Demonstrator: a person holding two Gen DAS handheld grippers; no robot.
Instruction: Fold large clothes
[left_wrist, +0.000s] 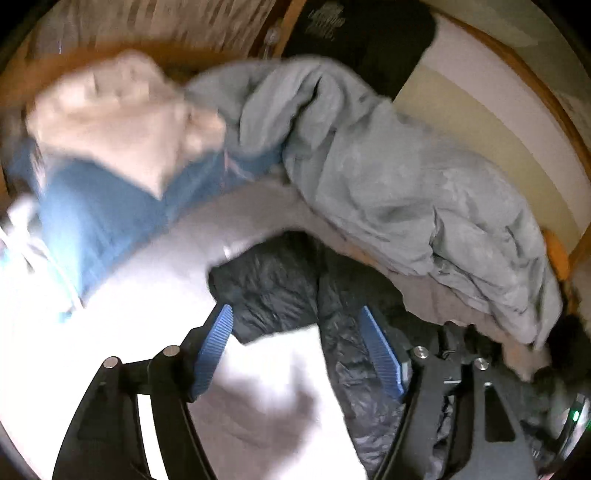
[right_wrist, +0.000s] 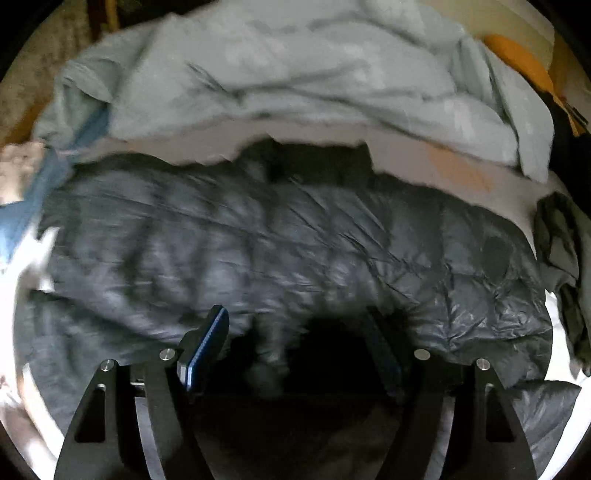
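Observation:
A dark quilted puffer jacket lies spread flat across a white bed sheet. In the left wrist view one end of the jacket shows just beyond my fingers. My left gripper is open and empty, hovering over the sheet at the jacket's edge. My right gripper is open and empty, low over the jacket's near edge; the view is motion-blurred.
A rumpled pale grey duvet lies bunched behind the jacket, also in the right wrist view. A beige garment and a blue one lie at left. A black printed garment lies at the back. A dark green garment lies at right.

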